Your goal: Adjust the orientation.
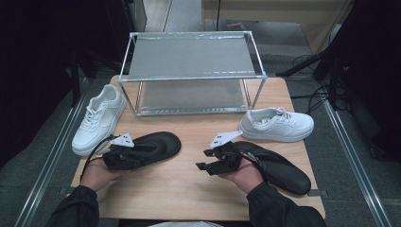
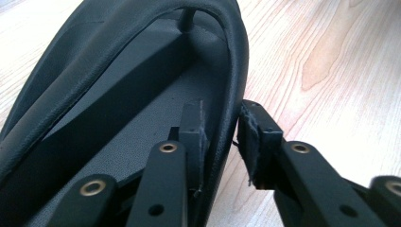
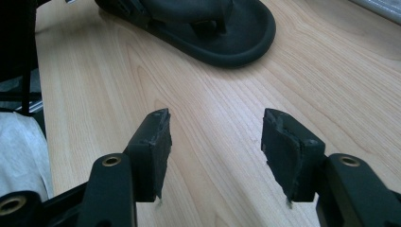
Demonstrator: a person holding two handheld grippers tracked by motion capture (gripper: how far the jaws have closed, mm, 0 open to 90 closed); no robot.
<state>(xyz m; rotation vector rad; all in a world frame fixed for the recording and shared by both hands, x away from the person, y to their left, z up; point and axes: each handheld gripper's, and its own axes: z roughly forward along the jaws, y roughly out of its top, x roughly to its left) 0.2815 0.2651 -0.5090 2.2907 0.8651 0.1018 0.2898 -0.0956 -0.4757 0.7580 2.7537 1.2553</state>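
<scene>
A black thong sandal (image 1: pixel 156 144) lies on the wooden table (image 1: pixel 189 189) at the left of centre. My left gripper (image 1: pixel 142 152) has come in at its heel end. In the left gripper view one pad (image 2: pixel 196 137) sits inside the sandal (image 2: pixel 118 94) and the other pad (image 2: pixel 255 142) outside, pressing on its right side strap. A second black sandal (image 1: pixel 283 170) lies at the right, partly under the right hand. My right gripper (image 1: pixel 201 159) points left over bare wood, open and empty (image 3: pixel 215 137), with the left sandal (image 3: pixel 222 28) farther ahead.
A two-level metal rack (image 1: pixel 191 71) stands at the back of the table. One white sneaker (image 1: pixel 97 120) lies at the left edge, another white sneaker (image 1: pixel 276 124) to the right of the rack. Bare wood lies between the two sandals.
</scene>
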